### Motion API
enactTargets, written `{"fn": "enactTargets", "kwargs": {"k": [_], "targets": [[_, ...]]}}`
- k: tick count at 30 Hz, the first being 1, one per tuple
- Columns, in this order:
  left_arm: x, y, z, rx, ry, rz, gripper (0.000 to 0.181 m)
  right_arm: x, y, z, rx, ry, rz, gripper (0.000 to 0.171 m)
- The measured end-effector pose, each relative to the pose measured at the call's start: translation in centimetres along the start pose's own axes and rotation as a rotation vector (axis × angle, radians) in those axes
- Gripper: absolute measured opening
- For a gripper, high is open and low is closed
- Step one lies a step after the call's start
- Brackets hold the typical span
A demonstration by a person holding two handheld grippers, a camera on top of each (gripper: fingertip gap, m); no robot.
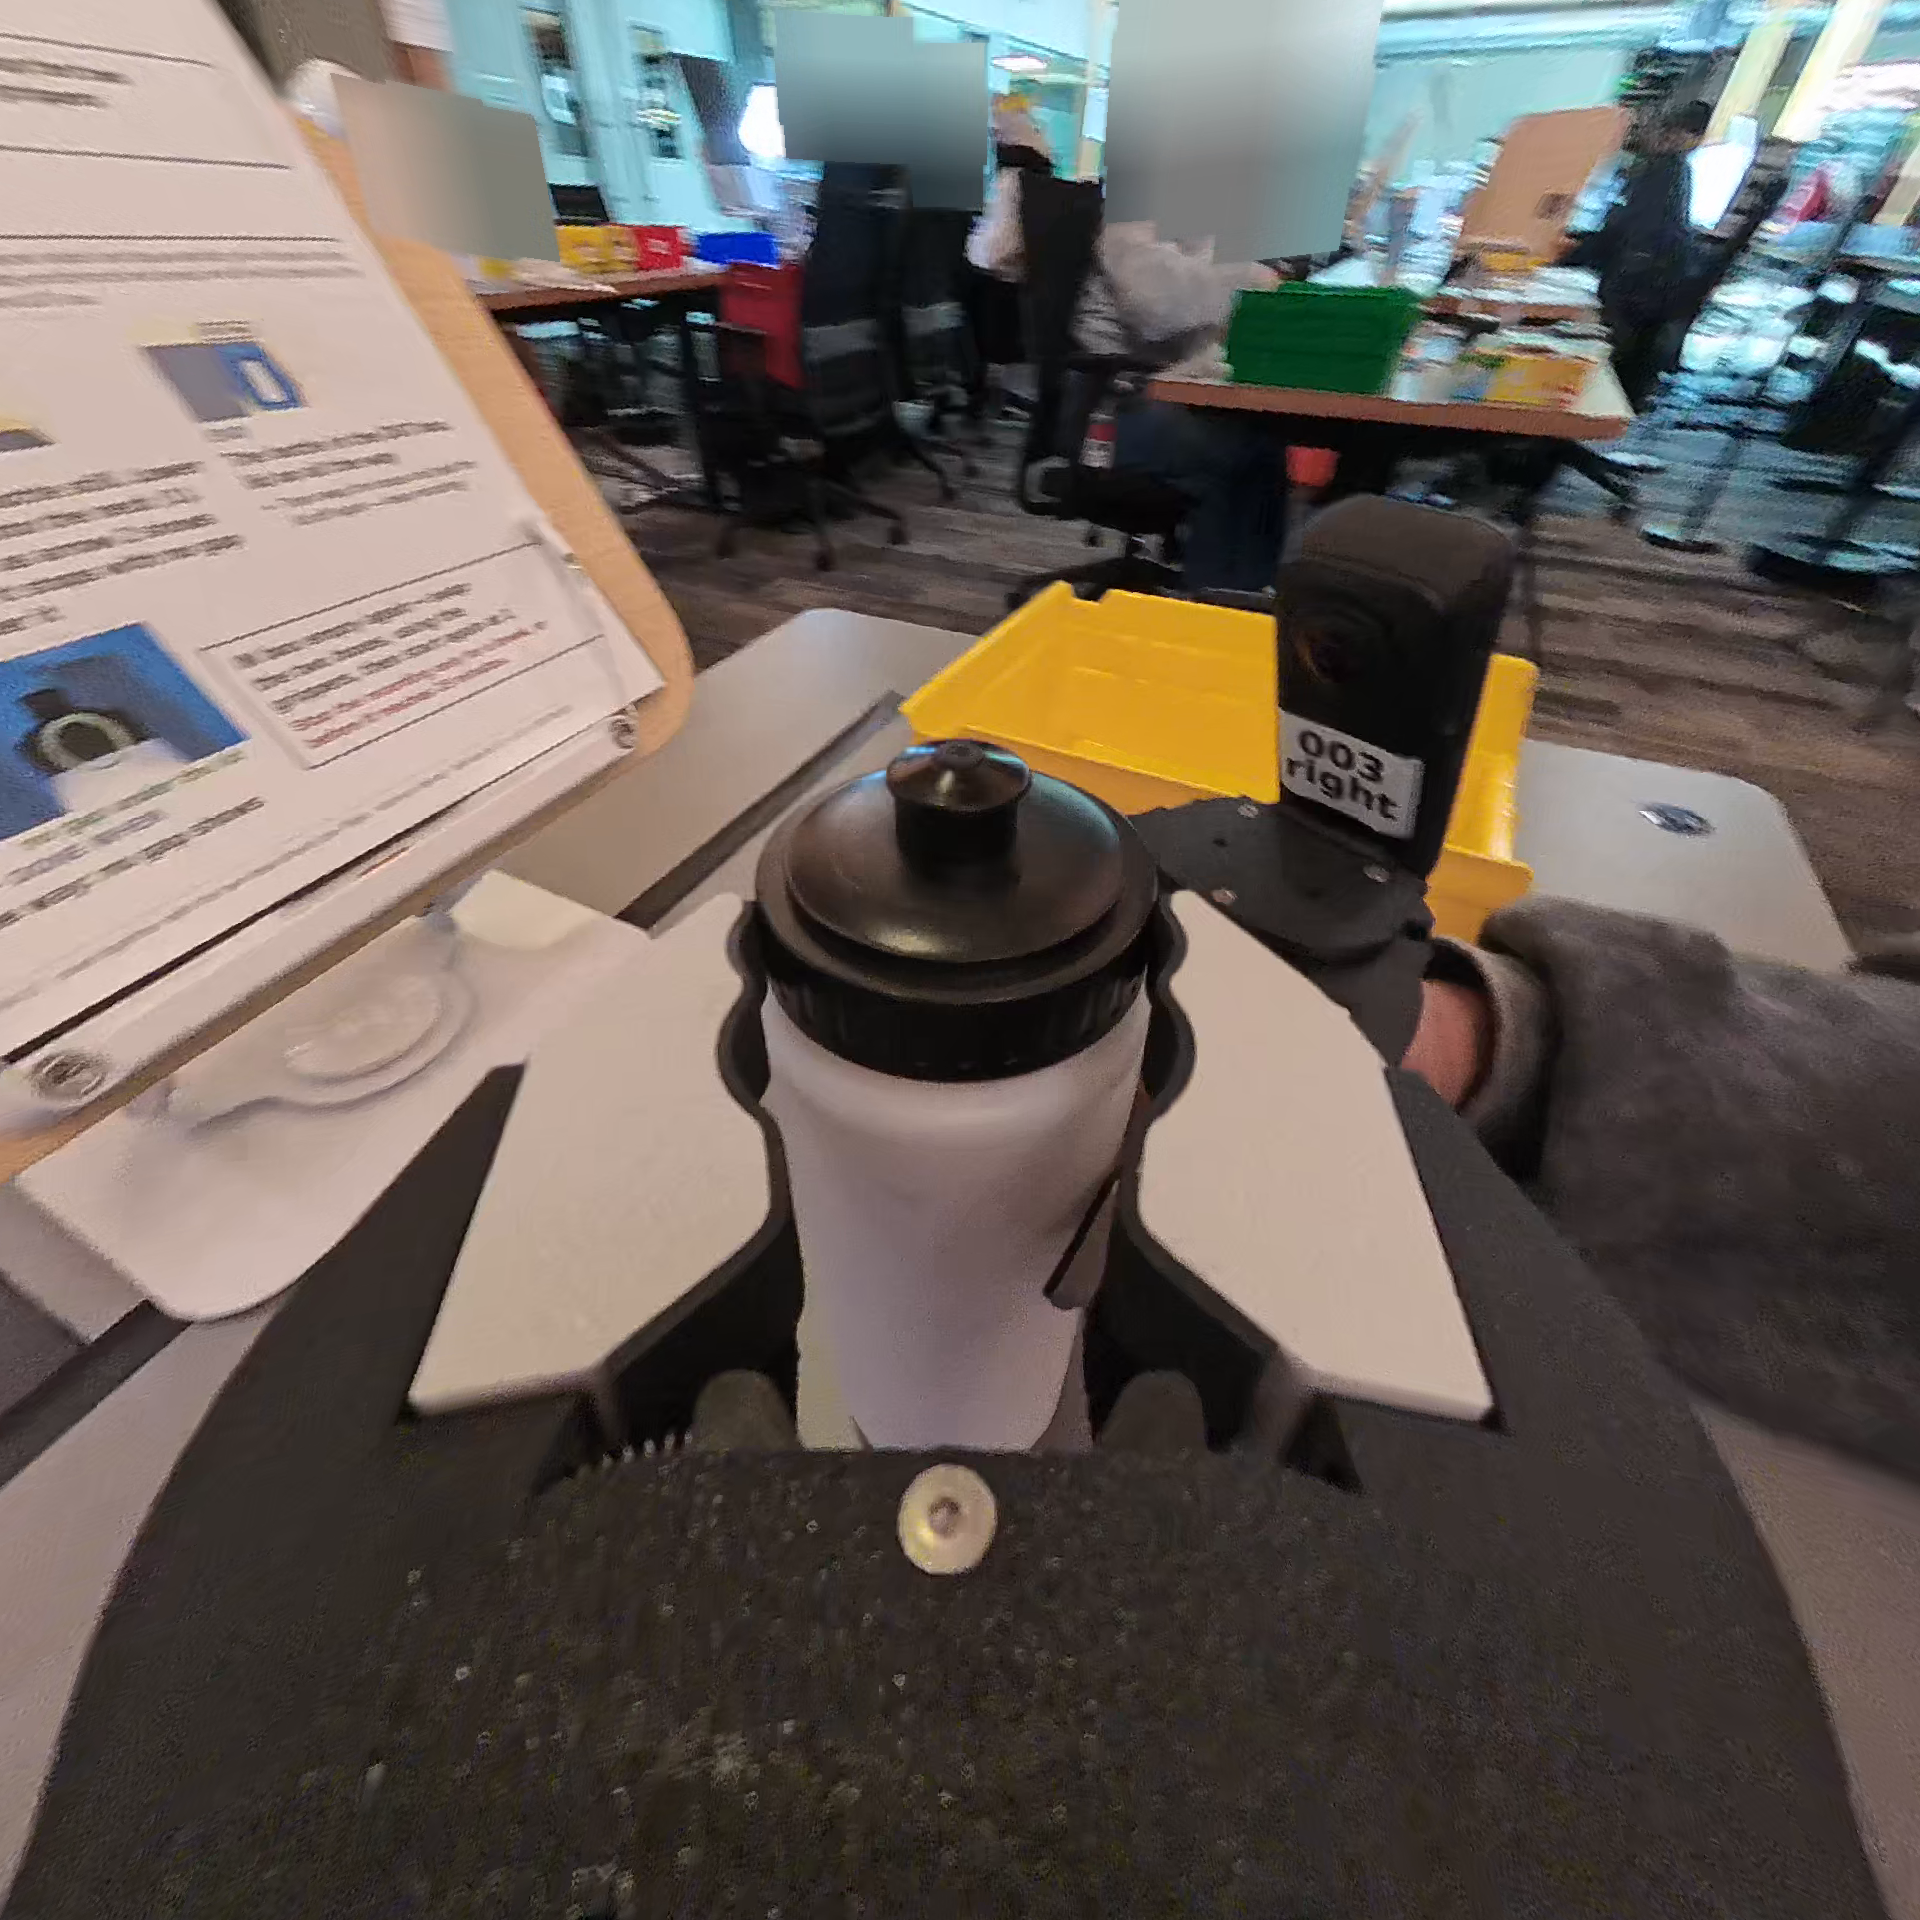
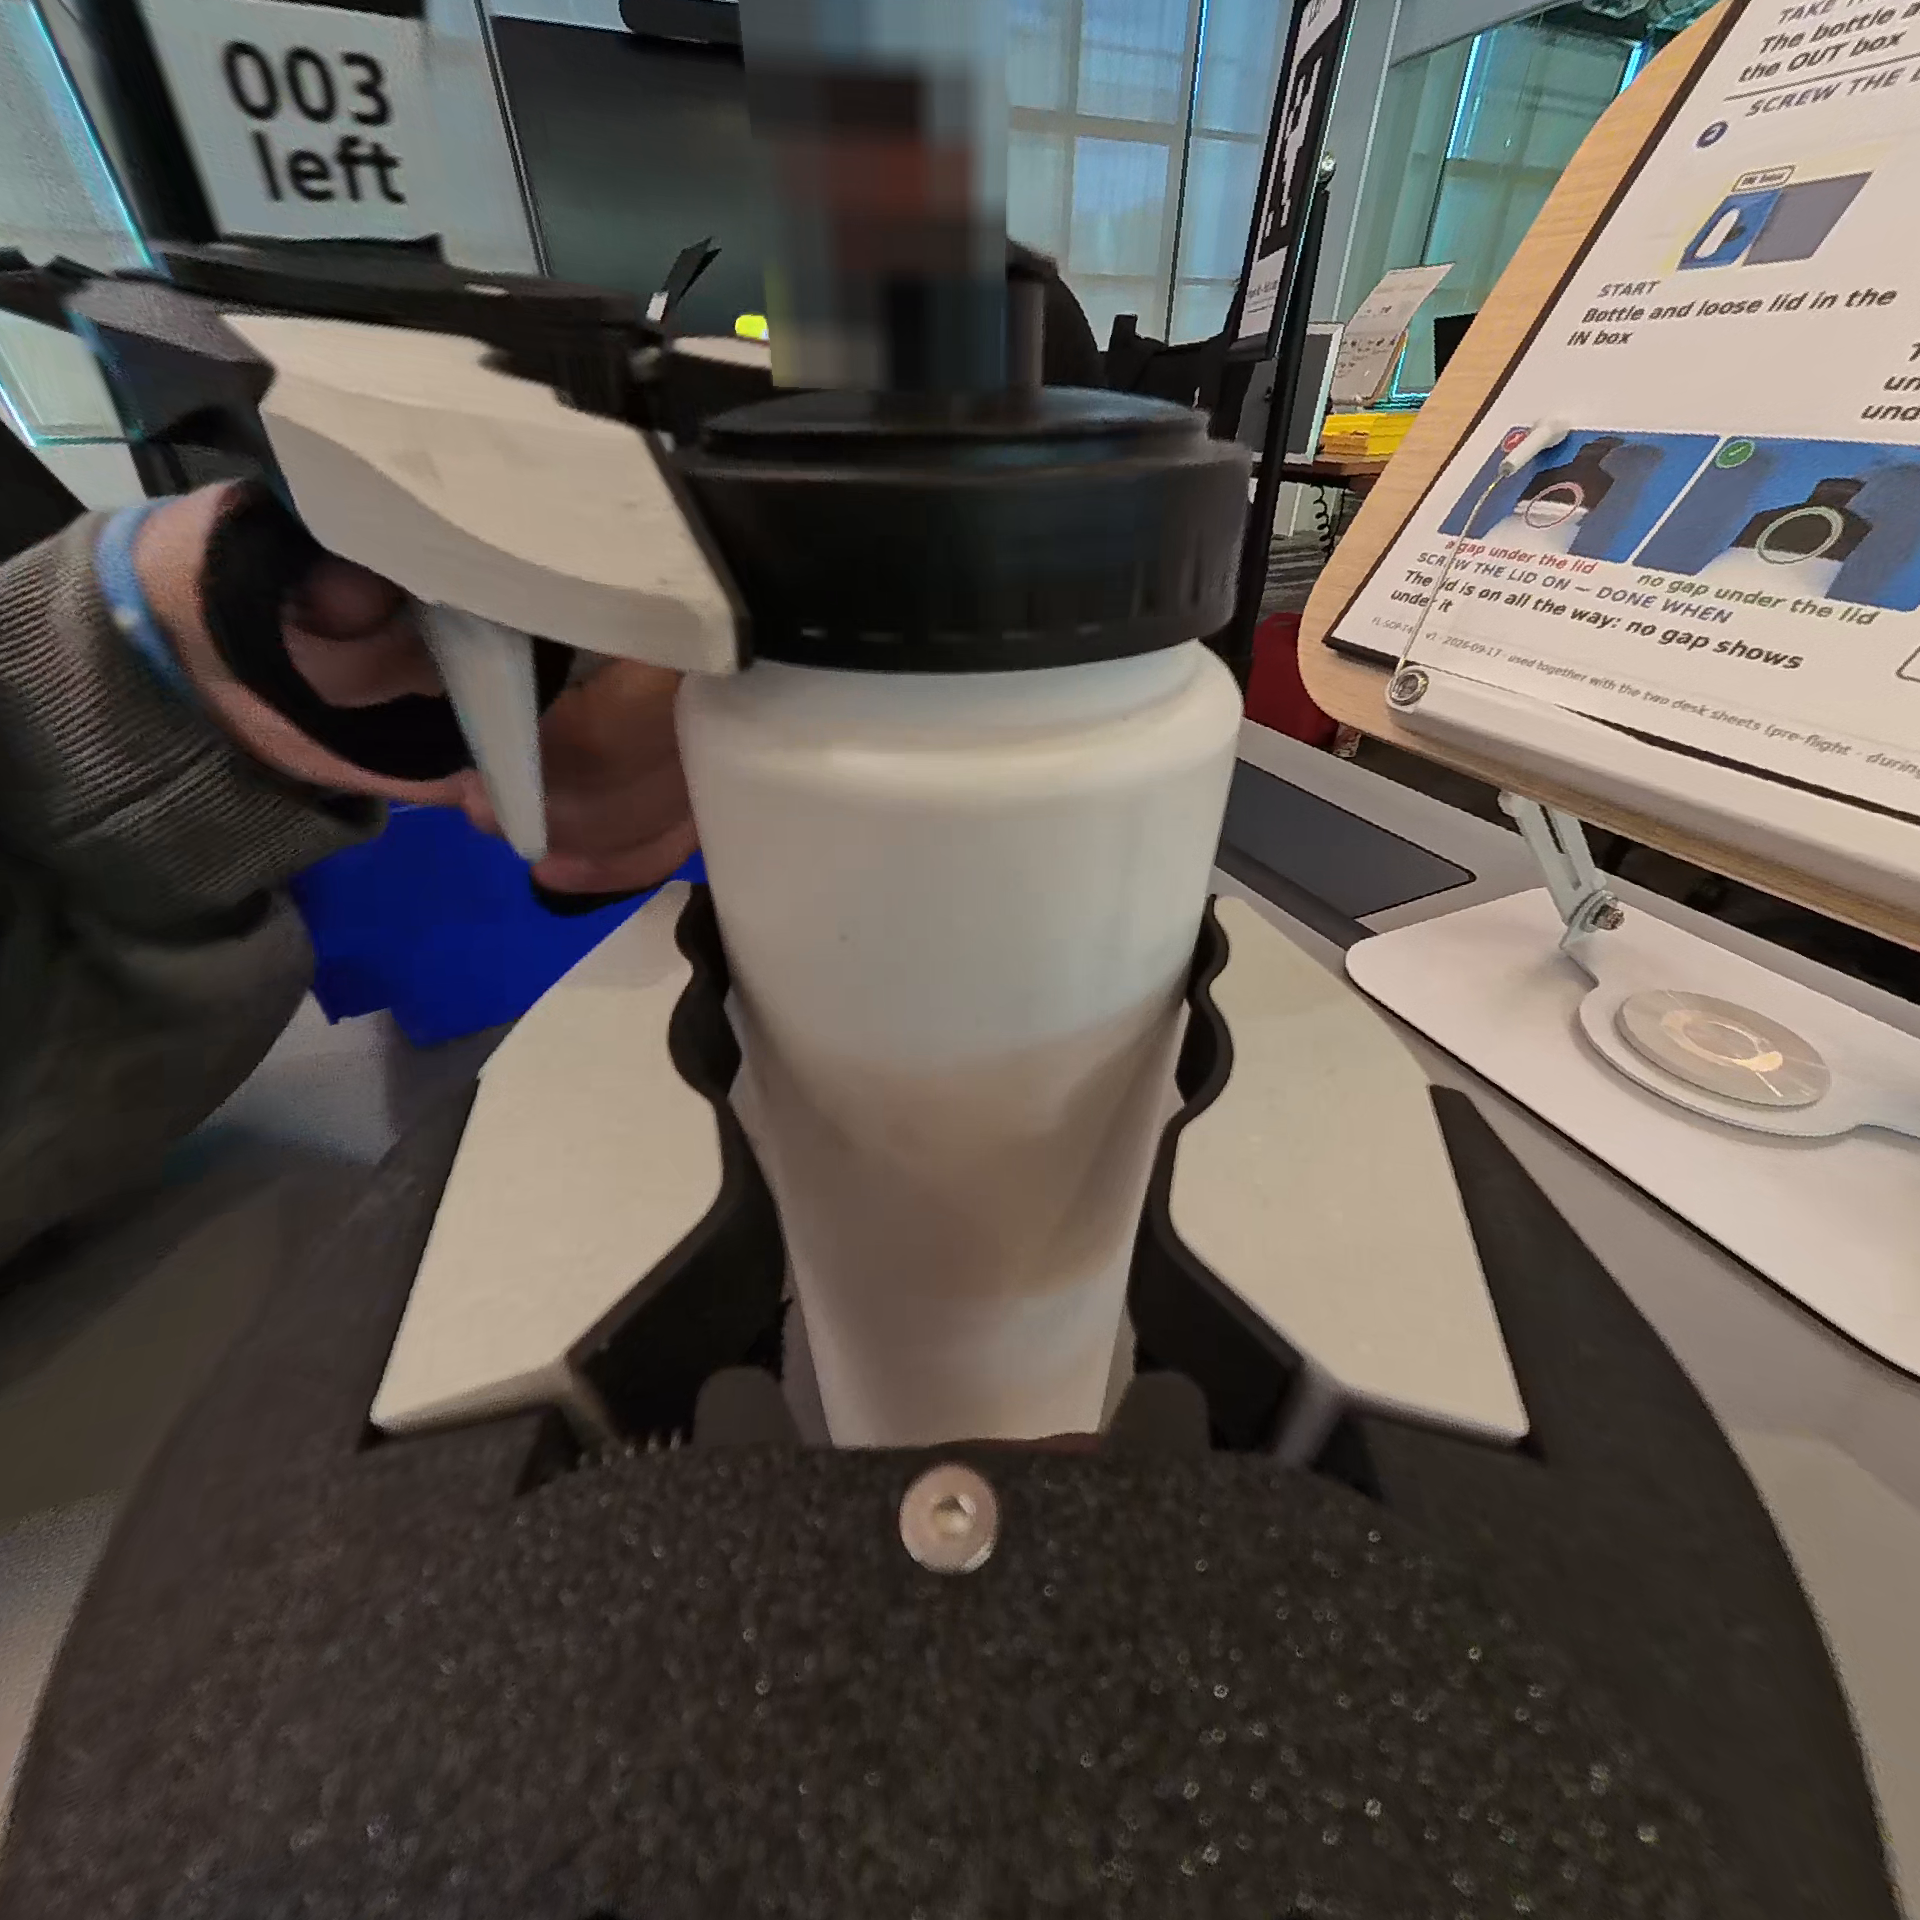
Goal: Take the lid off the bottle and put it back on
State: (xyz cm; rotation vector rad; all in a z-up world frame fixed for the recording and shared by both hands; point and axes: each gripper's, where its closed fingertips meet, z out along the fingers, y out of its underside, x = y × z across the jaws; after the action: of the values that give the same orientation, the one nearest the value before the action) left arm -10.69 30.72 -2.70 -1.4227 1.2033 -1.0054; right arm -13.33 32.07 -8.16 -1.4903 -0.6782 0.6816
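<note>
A white bottle (image 2: 956, 831) stands upright with its black lid (image 2: 966, 540) on it, and no gap shows under the lid. My right gripper (image 2: 956, 987) is shut on the bottle's body, one finger on each side. My left gripper (image 1: 956, 966) is shut on the lid (image 1: 951, 914), with the bottle (image 1: 935, 1195) showing between its fingers below. In the right wrist view, one left finger (image 2: 499, 499) comes in from the left at lid height. In the left wrist view, the right gripper's body (image 1: 1309, 883) and the hand holding it show behind the bottle.
An instruction board on a white stand leans close by (image 1: 260, 468) (image 2: 1662, 416), with its base plate (image 2: 1704, 1049) on the grey table (image 1: 1714, 831). A yellow bin (image 1: 1143, 707) sits behind the bottle. A blue bin (image 2: 447, 935) lies under the left hand.
</note>
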Motion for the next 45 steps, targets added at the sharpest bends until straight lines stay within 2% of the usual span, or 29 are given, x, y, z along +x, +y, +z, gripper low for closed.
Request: {"fn": "enactTargets", "kwargs": {"k": [4, 8, 11, 13, 16, 19, 20, 21, 23, 26, 31, 33, 38, 45], "targets": [[0.1, 0.1, 0.0, -0.014, 0.153, 0.026, 0.070, 0.0, 0.0, 0.0, 0.000, 0.001, 0.002, 0.085], [0.2, 0.0, -0.4, 0.050, 0.182, 0.011, 0.068, 0.0, 0.0, 0.0, 0.001, -0.002, 0.003, 0.085], [-0.2, -1.4, -1.3, 0.184, 0.097, -0.106, 0.093, 0.0, 0.0, 0.0, 0.001, -0.002, 0.002, 0.085], [0.1, -2.8, -2.2, 0.296, 0.009, -0.166, 0.094, 0.0, 0.0, 0.0, 0.003, -0.001, 0.003, 0.085], [0.3, -3.5, -2.8, 0.394, -0.253, -0.209, 0.094, 0.0, 0.0, 0.0, 0.003, 0.002, 0.004, 0.085], [0.4, -2.4, -2.7, 0.342, -0.583, -0.183, 0.106, 0.0, 0.0, 0.1, 0.001, 0.004, 0.005, 0.085], [0.5, -2.1, -2.7, 0.318, -0.679, -0.186, 0.105, 0.0, 0.0, 0.1, 0.000, 0.005, 0.005, 0.085], [0.7, -1.7, -2.5, 0.291, -0.751, -0.207, 0.101, 0.0, 0.0, 0.1, 0.000, 0.005, 0.005, 0.085], [0.6, -0.6, -2.0, 0.206, -0.881, -0.232, 0.107, 0.0, 0.0, 0.1, -0.001, 0.005, 0.006, 0.085], [0.1, -0.4, -1.6, 0.198, -1.004, -0.293, 0.100, 0.0, 0.0, 0.1, -0.002, 0.005, 0.007, 0.084], [-0.8, -1.1, -1.0, 0.191, -1.078, -0.315, 0.093, 0.0, 0.0, 0.1, -0.006, 0.008, 0.007, 0.084], [-1.3, -0.8, -0.4, 0.151, -1.074, -0.323, 0.080, 0.0, 0.0, 0.0, -0.005, 0.008, 0.008, 0.084], [-1.6, -0.2, 0.0, 0.086, -0.980, -0.250, 0.075, 0.0, 0.0, 0.1, -0.004, 0.012, 0.007, 0.084], [-0.9, 0.1, 0.2, 0.020, -0.567, -0.136, 0.073, -0.1, 0.0, 0.0, 0.006, 0.006, 0.008, 0.084]]}}
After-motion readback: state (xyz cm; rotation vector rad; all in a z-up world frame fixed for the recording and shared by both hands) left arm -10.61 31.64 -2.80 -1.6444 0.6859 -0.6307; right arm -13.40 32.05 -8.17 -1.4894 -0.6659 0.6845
